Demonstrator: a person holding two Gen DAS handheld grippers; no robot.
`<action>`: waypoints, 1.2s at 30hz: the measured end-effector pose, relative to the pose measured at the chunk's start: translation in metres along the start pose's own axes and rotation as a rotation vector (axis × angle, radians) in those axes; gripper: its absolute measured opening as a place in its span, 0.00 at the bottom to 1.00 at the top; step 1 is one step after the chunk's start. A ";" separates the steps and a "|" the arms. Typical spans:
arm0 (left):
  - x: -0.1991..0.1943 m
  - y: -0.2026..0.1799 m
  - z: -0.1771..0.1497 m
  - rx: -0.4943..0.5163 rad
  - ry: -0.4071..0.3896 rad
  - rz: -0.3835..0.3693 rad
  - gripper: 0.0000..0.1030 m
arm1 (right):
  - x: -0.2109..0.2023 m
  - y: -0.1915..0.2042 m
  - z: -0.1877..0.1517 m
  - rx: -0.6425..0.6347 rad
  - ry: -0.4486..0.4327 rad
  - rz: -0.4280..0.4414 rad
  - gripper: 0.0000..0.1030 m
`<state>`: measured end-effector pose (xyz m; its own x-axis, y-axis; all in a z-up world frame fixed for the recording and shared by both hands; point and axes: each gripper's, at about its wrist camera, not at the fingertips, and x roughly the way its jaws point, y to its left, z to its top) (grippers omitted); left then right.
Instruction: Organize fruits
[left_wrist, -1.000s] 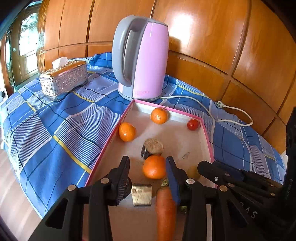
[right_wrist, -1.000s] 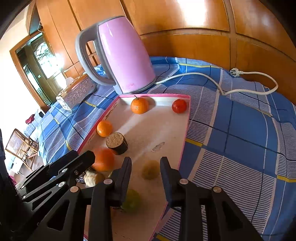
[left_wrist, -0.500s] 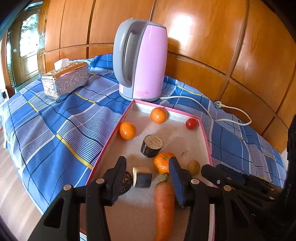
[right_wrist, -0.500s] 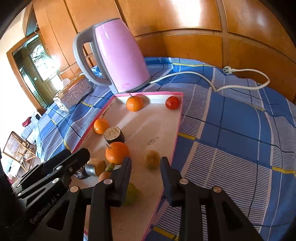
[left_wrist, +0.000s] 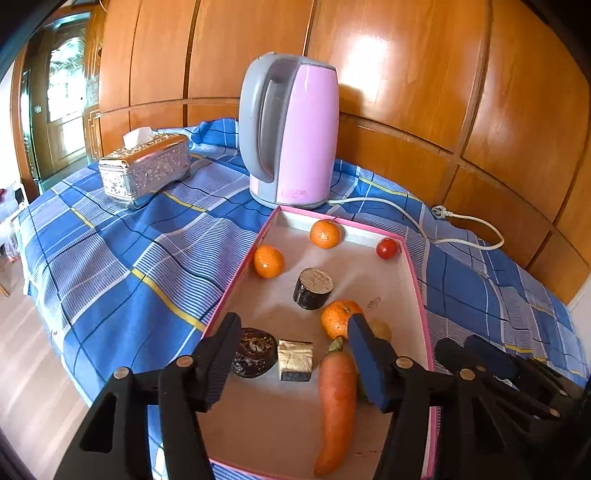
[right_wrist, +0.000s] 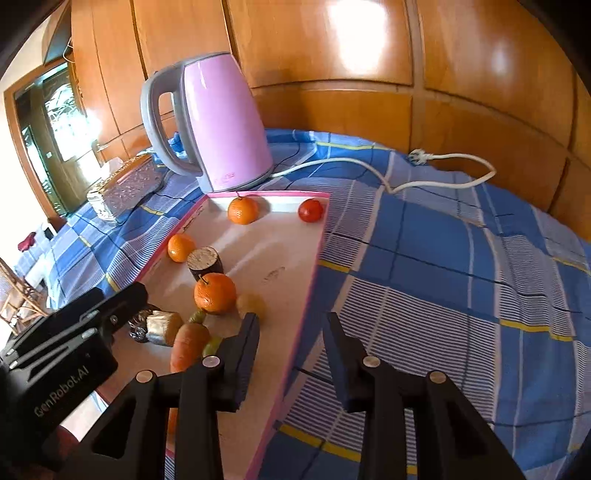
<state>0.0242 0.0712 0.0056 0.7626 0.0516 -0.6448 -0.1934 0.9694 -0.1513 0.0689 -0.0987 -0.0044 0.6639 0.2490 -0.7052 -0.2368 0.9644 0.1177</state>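
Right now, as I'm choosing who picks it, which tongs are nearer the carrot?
Left. The left tongs are open around the carrot; the right tongs are open over the tray's pink edge, beside it.

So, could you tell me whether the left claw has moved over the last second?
Yes. The left claw has drawn back from the pink kettle, toward the near end of the tray, and its jaws stand wider apart.

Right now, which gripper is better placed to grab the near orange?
Left. The left gripper is open over the tray, with the near orange beside its right finger. The right gripper straddles the tray's right rim, orange off to its left.
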 end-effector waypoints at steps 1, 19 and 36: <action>-0.002 0.000 -0.002 -0.001 -0.005 0.004 0.63 | -0.003 0.000 -0.003 0.000 -0.009 -0.012 0.35; -0.029 -0.001 -0.028 0.017 -0.035 0.060 0.92 | -0.023 -0.001 -0.032 -0.002 -0.028 -0.046 0.35; -0.035 -0.001 -0.027 0.003 -0.061 0.091 1.00 | -0.026 0.001 -0.037 -0.019 -0.028 -0.065 0.35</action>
<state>-0.0195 0.0621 0.0081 0.7783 0.1535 -0.6089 -0.2615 0.9608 -0.0920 0.0248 -0.1079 -0.0120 0.6975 0.1887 -0.6913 -0.2060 0.9768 0.0588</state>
